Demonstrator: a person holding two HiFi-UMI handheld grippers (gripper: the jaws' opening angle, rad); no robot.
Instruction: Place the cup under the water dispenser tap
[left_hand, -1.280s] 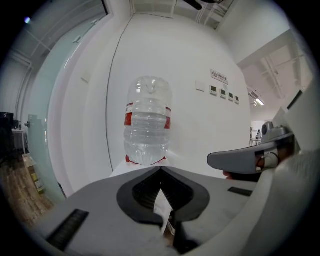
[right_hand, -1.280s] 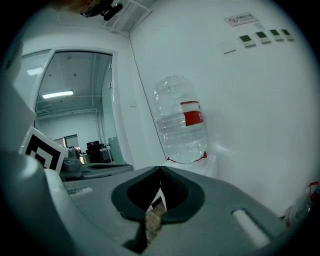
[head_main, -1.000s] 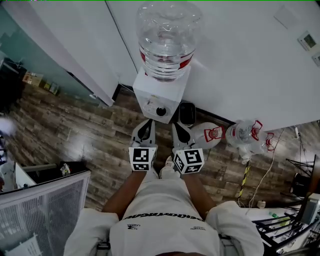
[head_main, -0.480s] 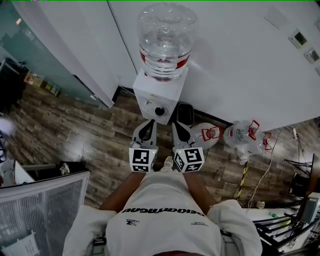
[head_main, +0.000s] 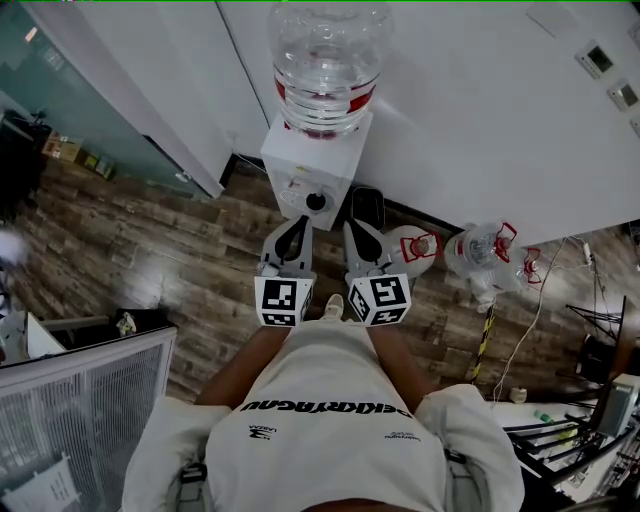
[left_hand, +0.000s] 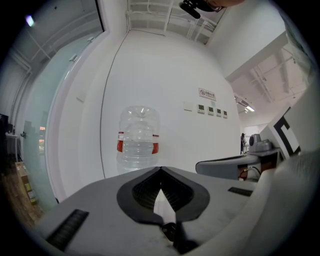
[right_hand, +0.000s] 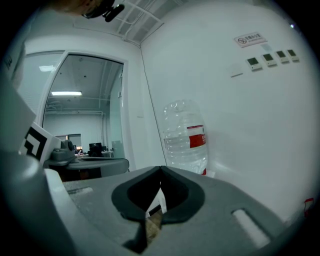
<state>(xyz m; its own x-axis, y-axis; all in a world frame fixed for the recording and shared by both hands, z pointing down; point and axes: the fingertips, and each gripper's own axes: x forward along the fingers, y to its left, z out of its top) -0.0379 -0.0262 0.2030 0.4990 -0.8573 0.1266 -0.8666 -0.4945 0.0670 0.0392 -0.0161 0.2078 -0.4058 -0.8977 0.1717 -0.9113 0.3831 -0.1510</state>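
Note:
The white water dispenser (head_main: 312, 170) stands against the wall, with a clear bottle (head_main: 325, 60) on top and a round dark knob (head_main: 315, 201) on its front. No cup shows in any view. My left gripper (head_main: 295, 224) and right gripper (head_main: 357, 228) are held side by side just in front of the dispenser, both pointing at it. Both are shut with nothing between the jaws. The left gripper view has its closed tips (left_hand: 160, 169) below the bottle (left_hand: 138, 142). In the right gripper view the closed tips (right_hand: 161, 168) sit below the same bottle (right_hand: 186, 137).
A black box (head_main: 368, 208) stands on the floor right of the dispenser. Two spare water bottles (head_main: 415, 250) (head_main: 482, 256) lie by the wall further right. A glass partition (head_main: 90, 110) is at the left, and a wire cage (head_main: 80, 420) at the lower left.
Both grippers have risen slightly in front of the dispenser, side by side and still shut. The head view has shifted a little toward the dispenser.

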